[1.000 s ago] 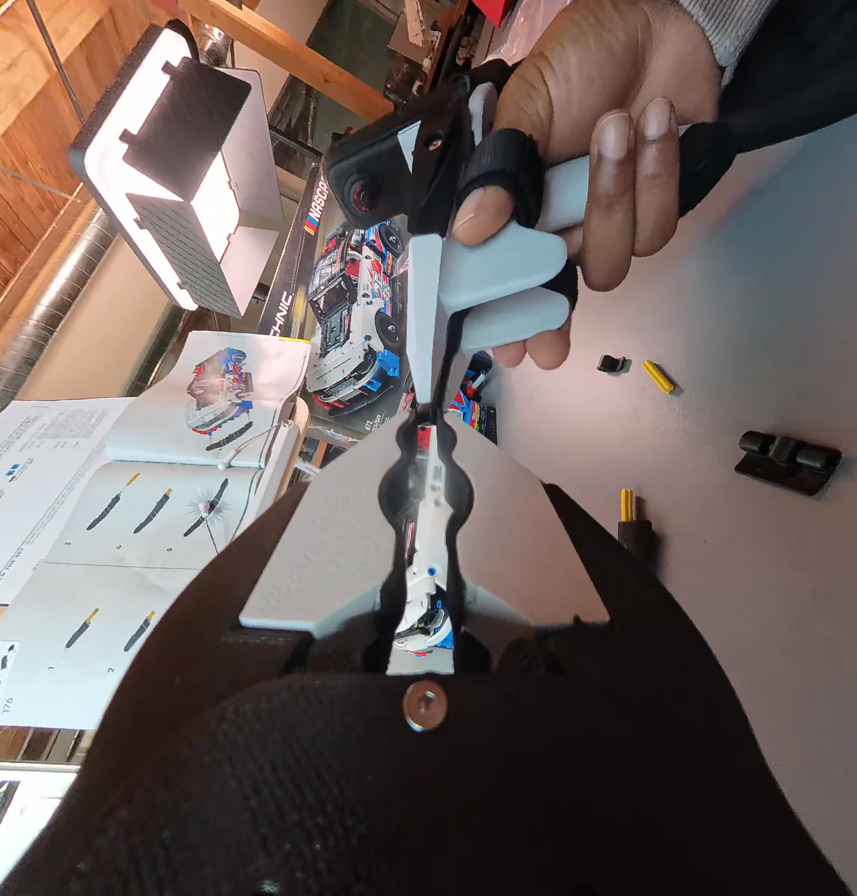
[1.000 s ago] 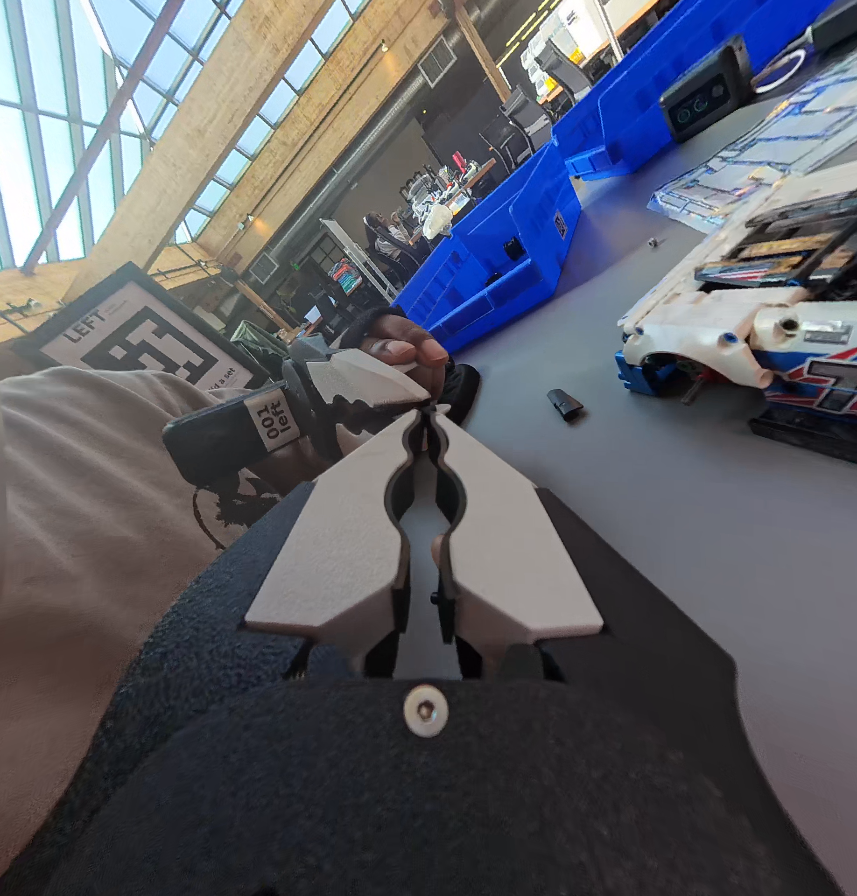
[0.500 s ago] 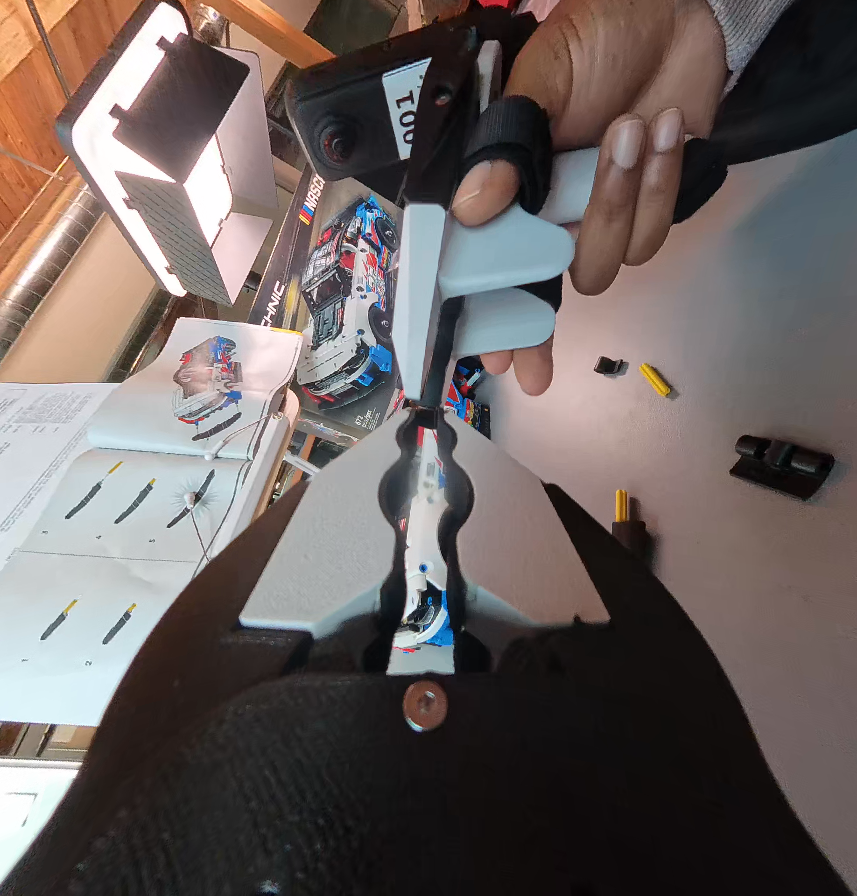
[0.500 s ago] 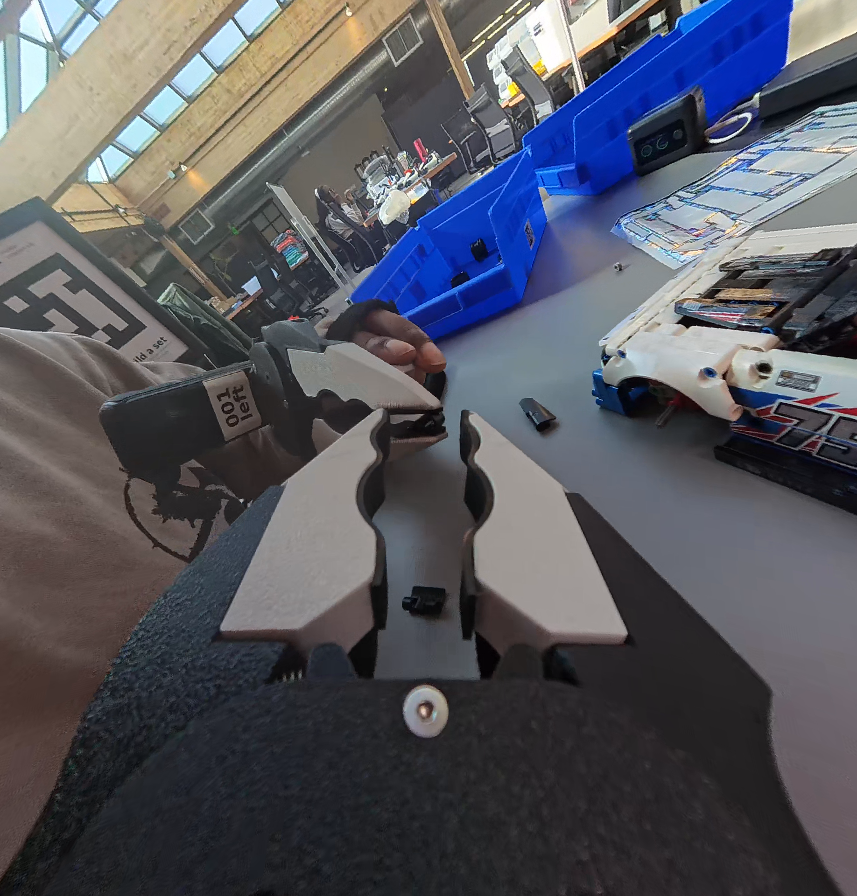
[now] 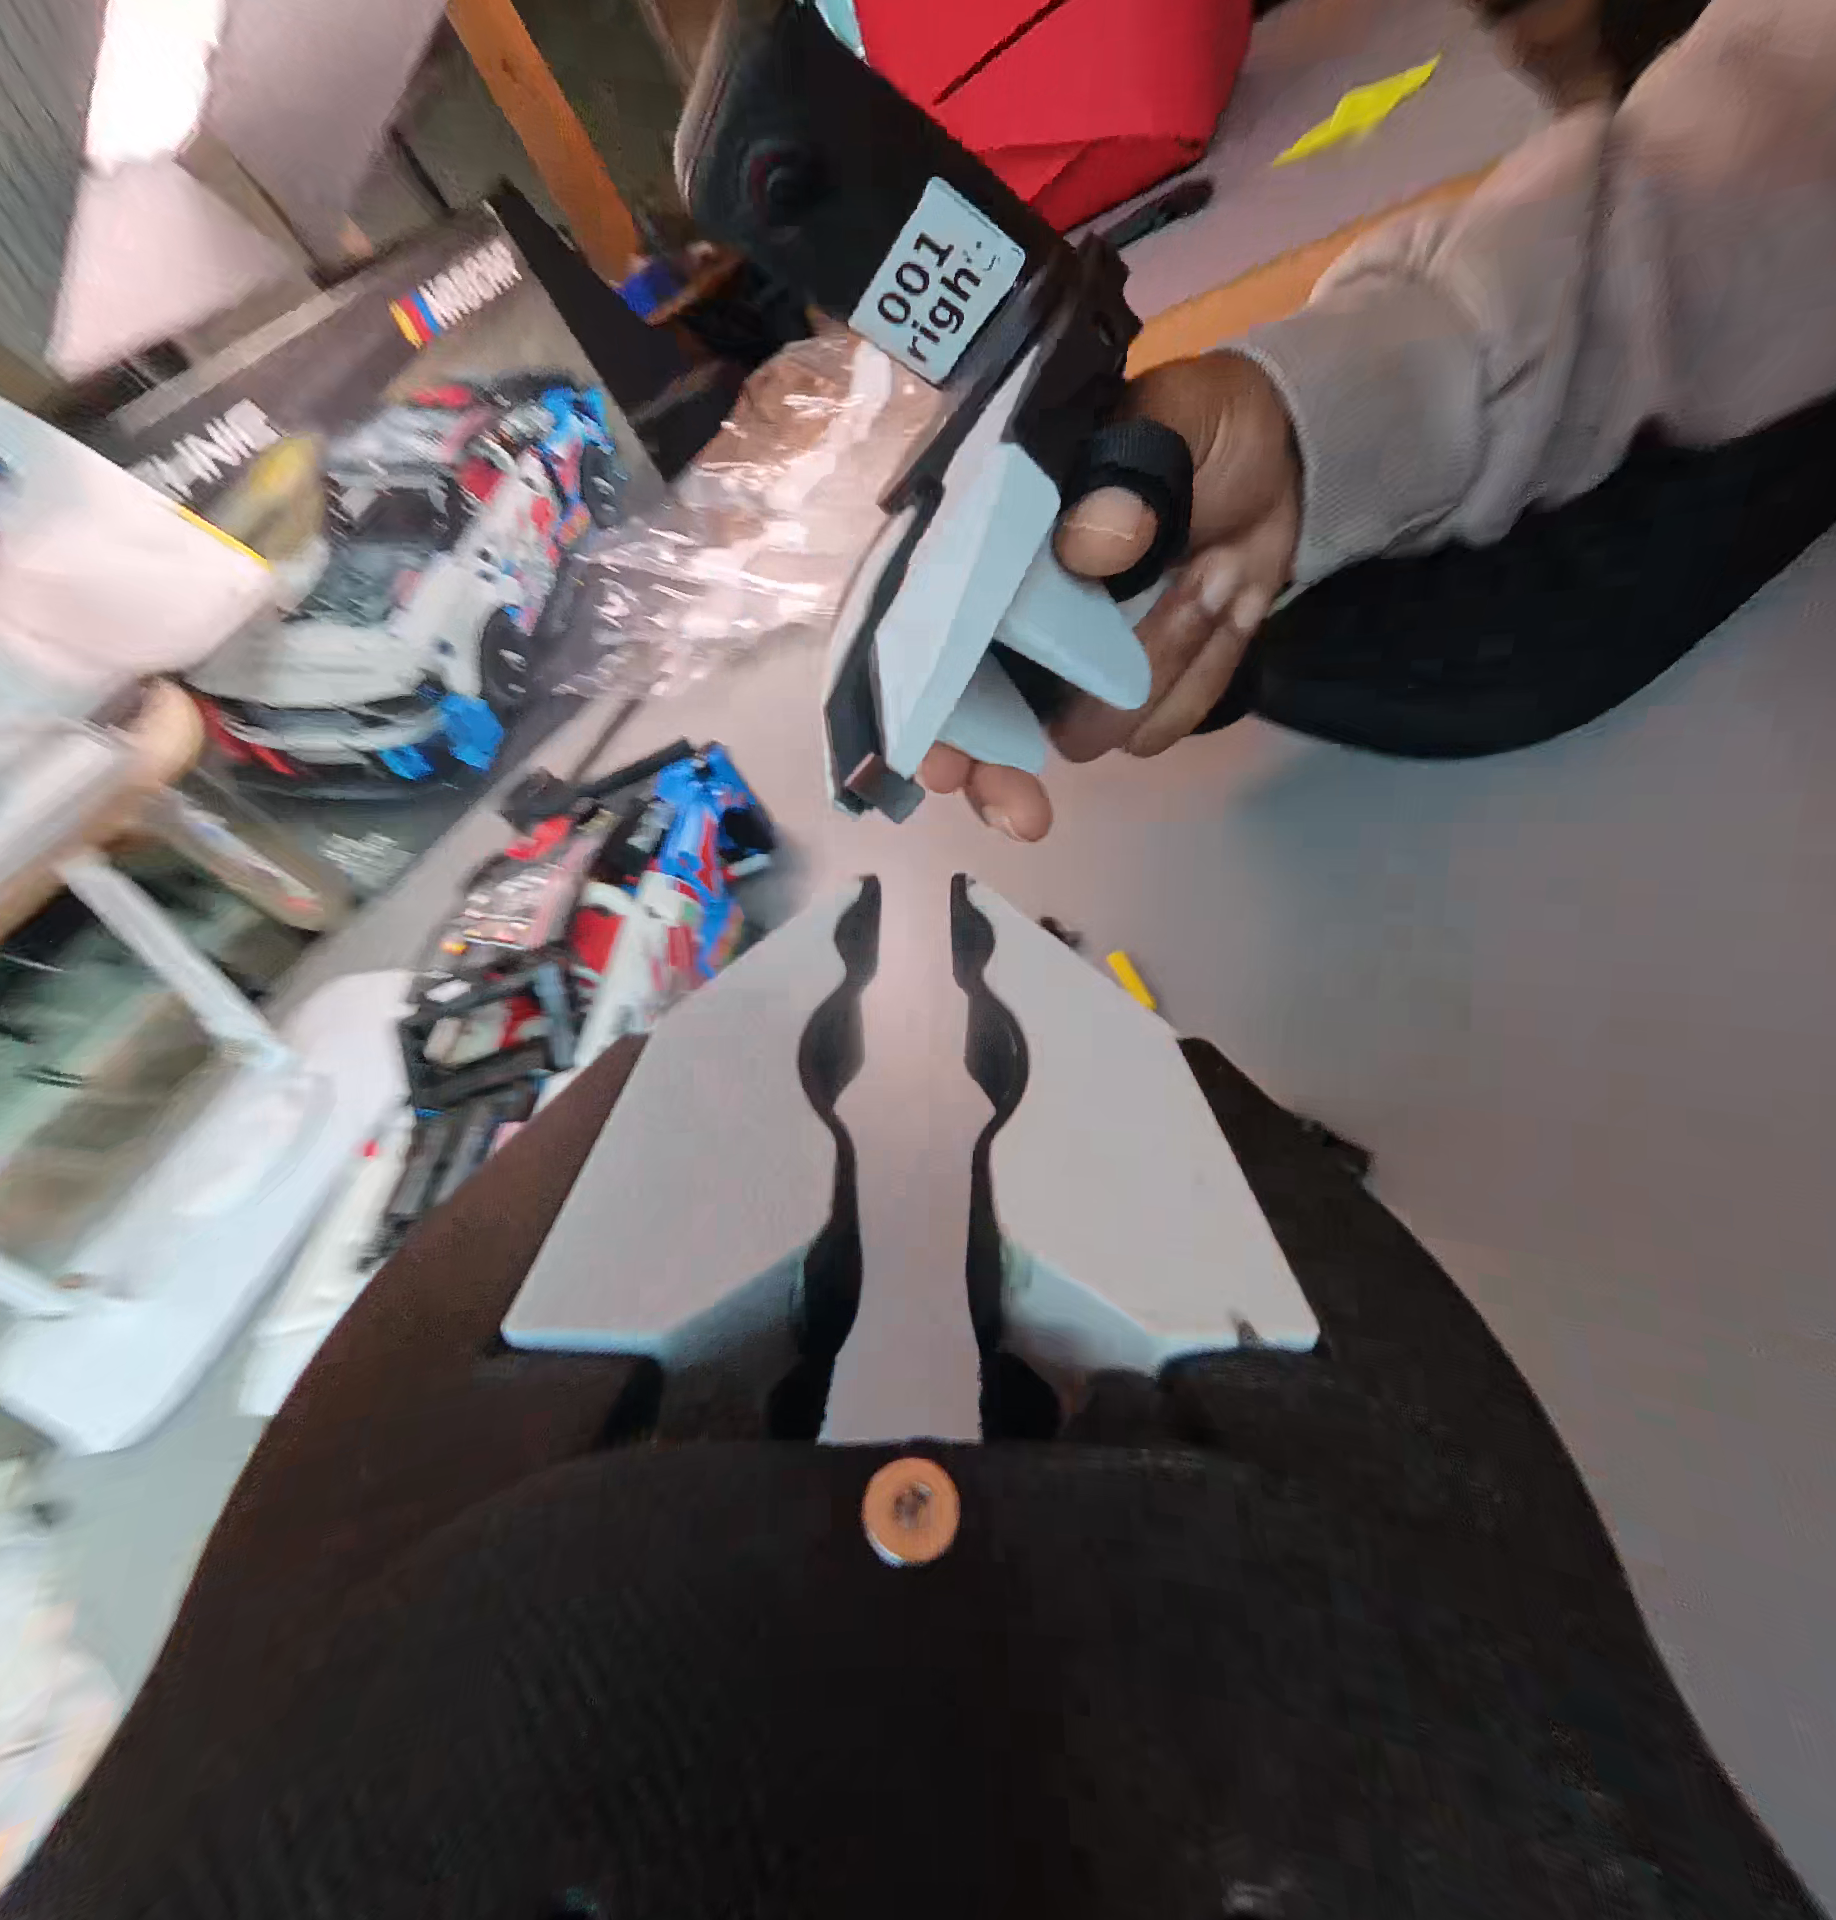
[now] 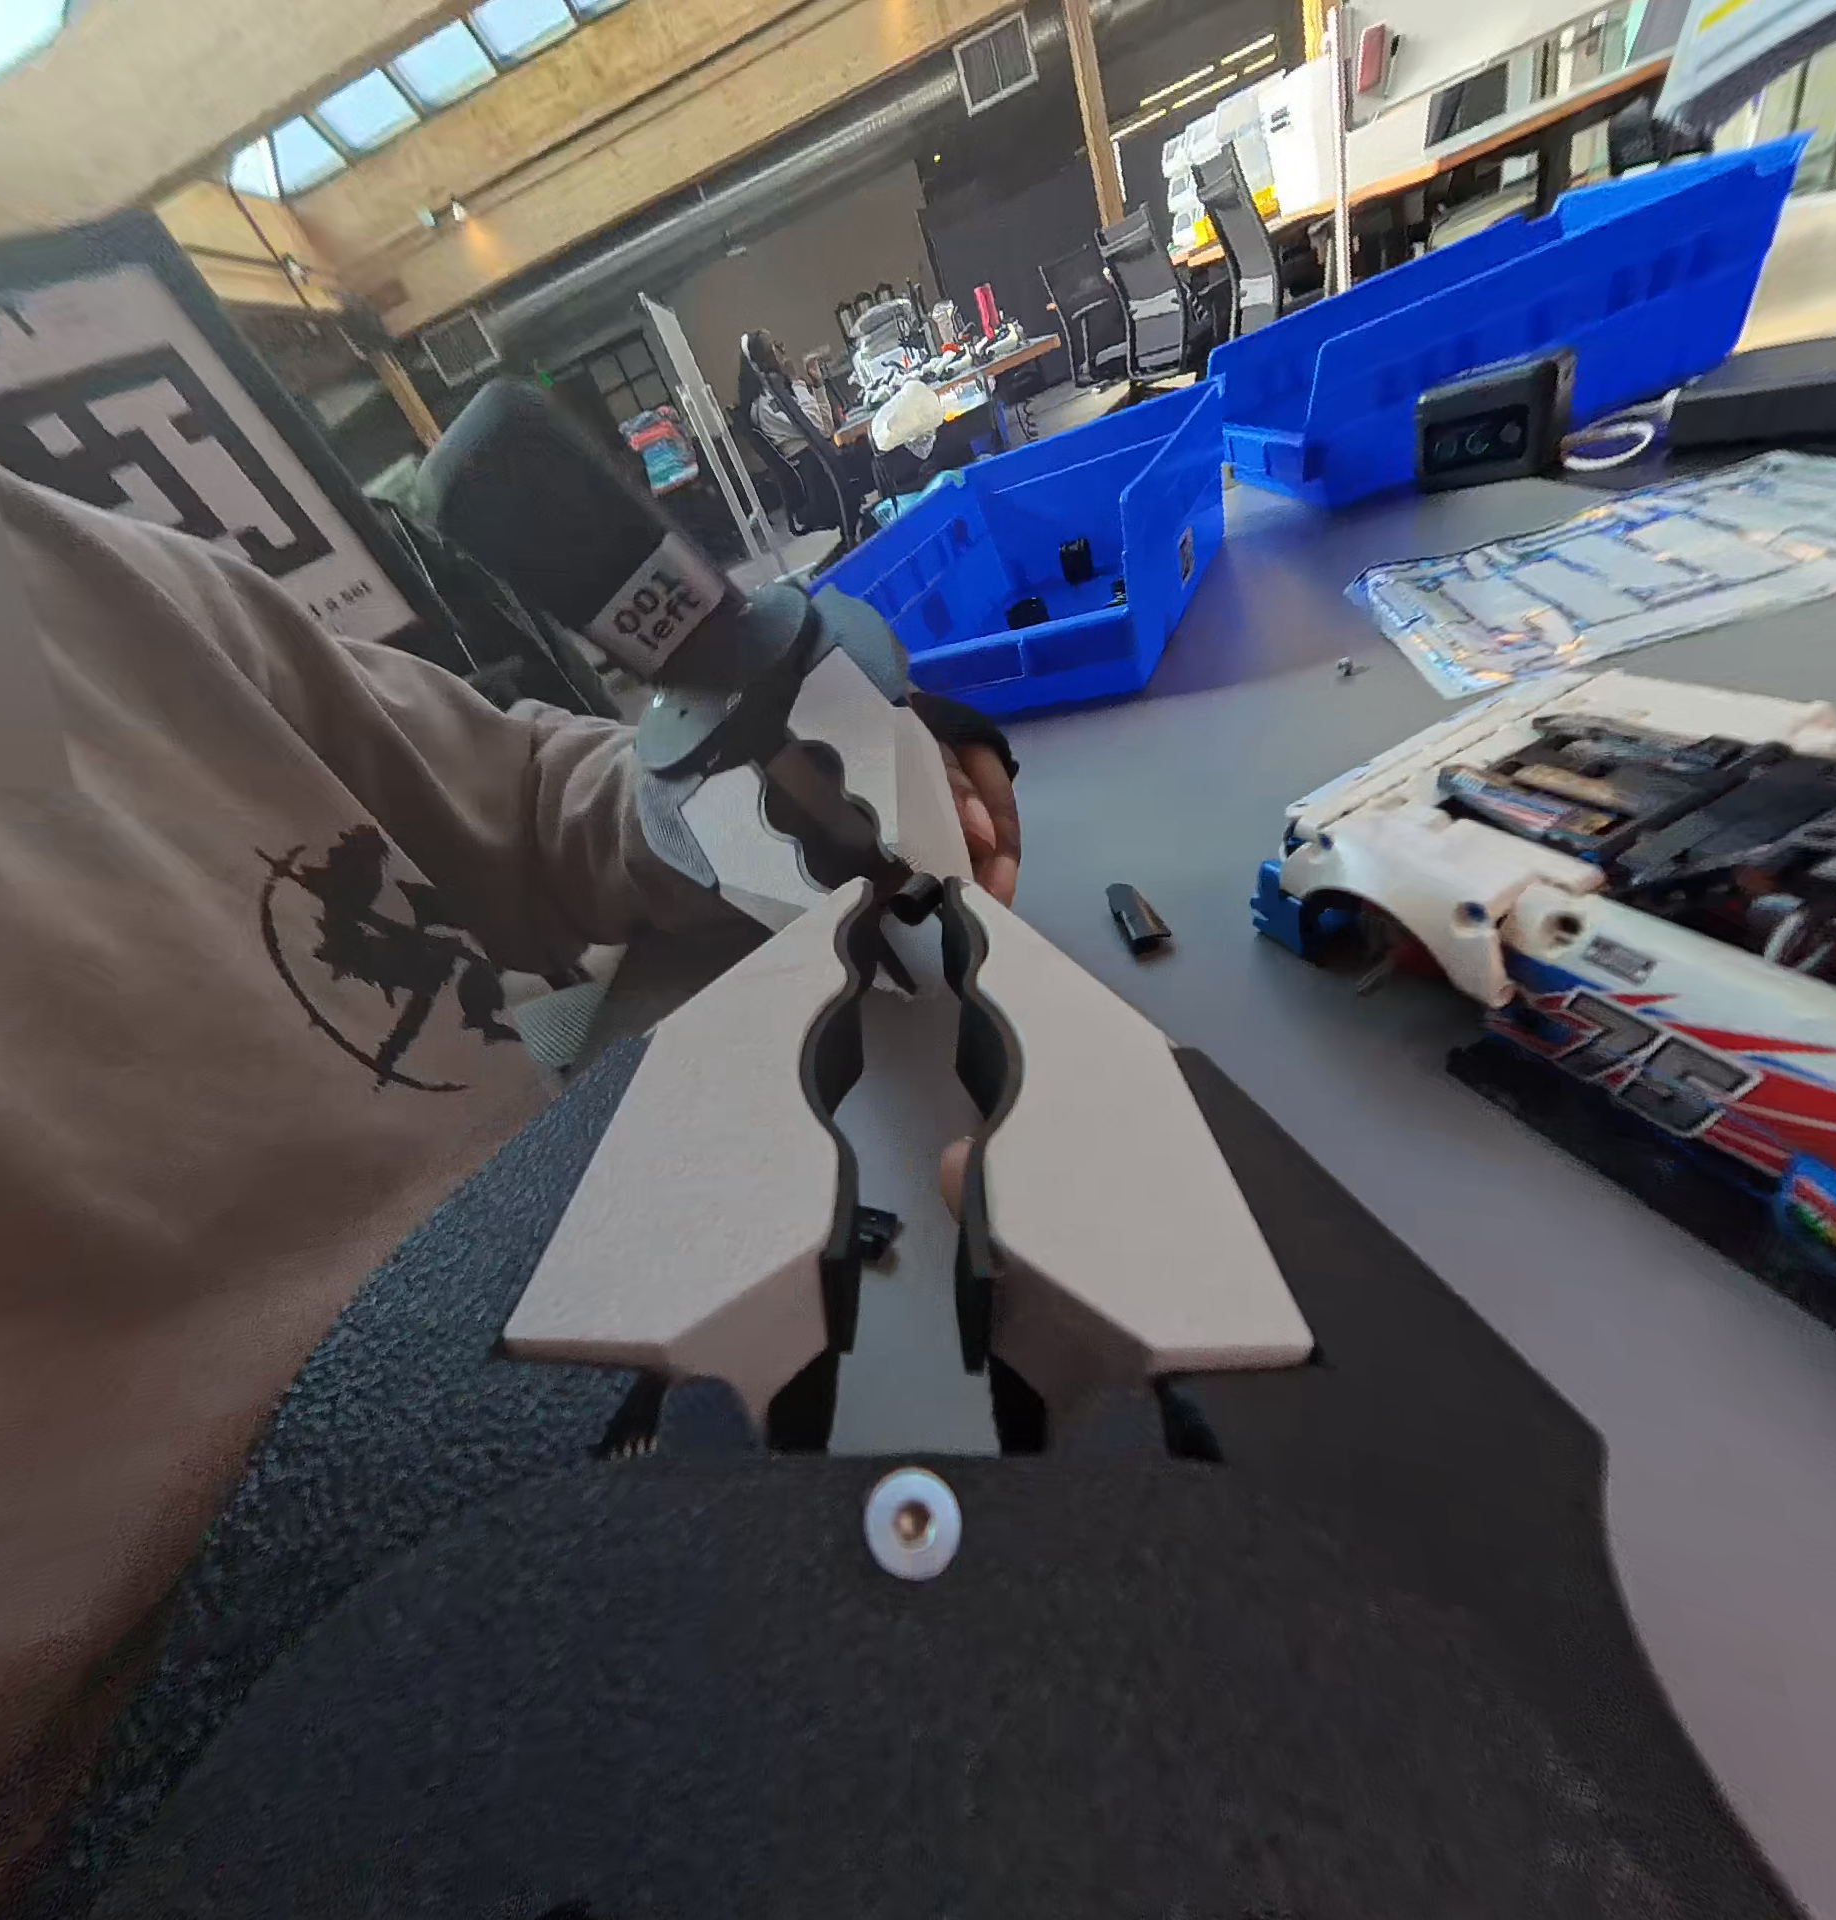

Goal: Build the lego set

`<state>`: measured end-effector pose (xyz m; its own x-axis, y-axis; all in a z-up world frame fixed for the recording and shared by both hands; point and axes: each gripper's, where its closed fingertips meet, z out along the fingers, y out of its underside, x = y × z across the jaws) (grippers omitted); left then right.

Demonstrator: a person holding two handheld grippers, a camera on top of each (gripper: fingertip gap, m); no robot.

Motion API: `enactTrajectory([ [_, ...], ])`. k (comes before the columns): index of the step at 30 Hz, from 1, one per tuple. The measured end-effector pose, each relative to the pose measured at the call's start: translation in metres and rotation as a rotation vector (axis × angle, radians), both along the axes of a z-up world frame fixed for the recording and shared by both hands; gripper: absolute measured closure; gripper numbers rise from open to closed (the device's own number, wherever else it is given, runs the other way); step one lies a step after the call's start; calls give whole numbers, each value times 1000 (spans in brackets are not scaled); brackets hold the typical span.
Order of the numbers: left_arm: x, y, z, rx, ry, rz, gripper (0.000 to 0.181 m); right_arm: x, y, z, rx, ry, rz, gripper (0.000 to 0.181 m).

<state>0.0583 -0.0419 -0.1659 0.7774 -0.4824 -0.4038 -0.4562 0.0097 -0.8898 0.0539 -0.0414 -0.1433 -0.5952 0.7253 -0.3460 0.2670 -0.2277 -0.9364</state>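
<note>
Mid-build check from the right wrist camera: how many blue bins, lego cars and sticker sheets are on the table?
blue bins: 2
lego car: 1
sticker sheet: 1
Total: 4

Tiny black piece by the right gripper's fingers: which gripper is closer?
Right. The tiny black piece shows between the right gripper's fingers, near their base. The left gripper sits farther off, beyond those fingertips.
</note>
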Motion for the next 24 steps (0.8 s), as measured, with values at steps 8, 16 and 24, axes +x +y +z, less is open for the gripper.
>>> enactTrajectory([
  [8, 18, -17, 15, -476, -833, -334, 166, 18, -17, 5, 313, 218, 51, 173],
  [16, 29, -22, 13, -441, -734, -359, 181, 18, -21, 3, 296, 202, 58, 175],
  [24, 16, -12, 23, -232, -592, -237, 181, 11, -13, 11, 188, 177, -6, 170],
])
